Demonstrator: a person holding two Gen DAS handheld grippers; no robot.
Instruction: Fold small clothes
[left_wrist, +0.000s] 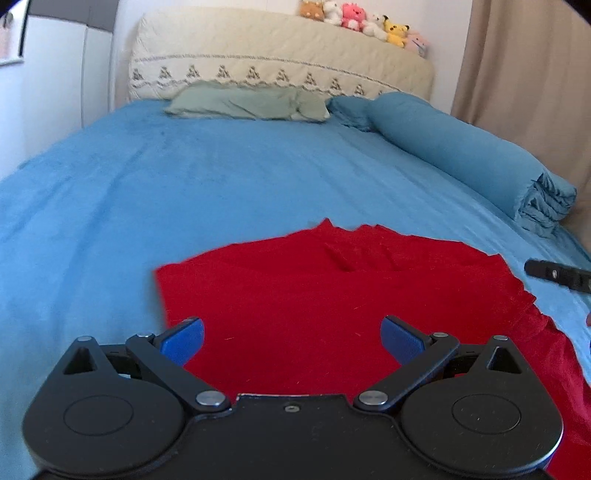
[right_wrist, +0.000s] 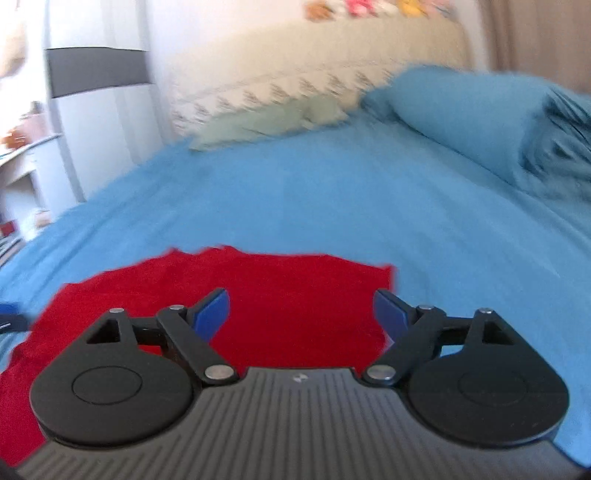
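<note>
A red garment (left_wrist: 332, 288) lies flat on the blue bedsheet (left_wrist: 184, 184). It also shows in the right wrist view (right_wrist: 295, 295), blurred. My left gripper (left_wrist: 291, 332) is open and empty, above the garment's near left part. My right gripper (right_wrist: 301, 314) is open and empty, above the garment's near right part, close to its right edge. A black tip of the right gripper (left_wrist: 554, 275) shows at the right edge of the left wrist view.
A blue bolster (left_wrist: 461, 151) lies along the bed's right side. A green pillow (left_wrist: 251, 101) rests by the cream headboard (left_wrist: 280, 55), which has plush toys (left_wrist: 365, 20) on top. A curtain (left_wrist: 524, 62) hangs at right. A white cabinet (right_wrist: 103, 92) stands at left.
</note>
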